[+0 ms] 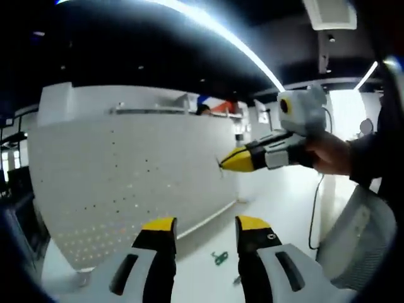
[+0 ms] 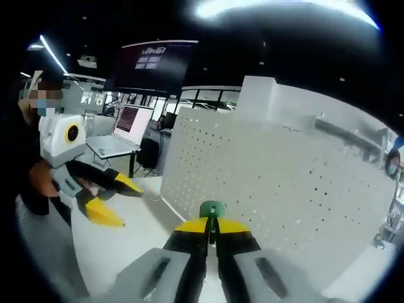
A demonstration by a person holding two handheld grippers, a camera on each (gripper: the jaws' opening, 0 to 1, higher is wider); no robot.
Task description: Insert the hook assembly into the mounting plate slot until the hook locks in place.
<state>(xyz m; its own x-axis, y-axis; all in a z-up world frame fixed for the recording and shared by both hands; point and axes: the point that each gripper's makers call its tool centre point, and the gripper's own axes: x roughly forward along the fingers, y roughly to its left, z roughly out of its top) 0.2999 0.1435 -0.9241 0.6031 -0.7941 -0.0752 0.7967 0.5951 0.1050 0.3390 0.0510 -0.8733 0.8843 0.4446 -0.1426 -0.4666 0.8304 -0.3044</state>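
Dark office ceiling with long strip lights hangs over a white bench [image 1: 278,208].

Left gripper view: a white perforated mounting plate [image 1: 126,177] stands upright on the bench, curving across the left half of my frame. My left tongs [image 1: 206,228] rise from the bottom, yellow-tipped, jaws spread with clear space between them, grasping nothing. Just beyond them on the bench lies a small green hook piece [image 1: 219,257]. From the right, the right tongs [image 1: 232,160] reach in, held by a person's hand [image 1: 328,154]; their tip sits right at the plate's near edge. At this angle I cannot tell whether the tip touches the plate.

Right gripper view: the mounting plate [image 2: 278,189] fills the middle and right, its rows of small holes plain to see. My right tongs [image 2: 211,228] come up from the bottom, jaws drawn in on a green hook assembly [image 2: 213,209], whose rounded head pokes out above the yellow tips, near the plate's face. Off to the left, the left tongs [image 2: 113,202] hover above the bench, jaws parted. A laptop [image 2: 123,132] sits open on a desk behind.
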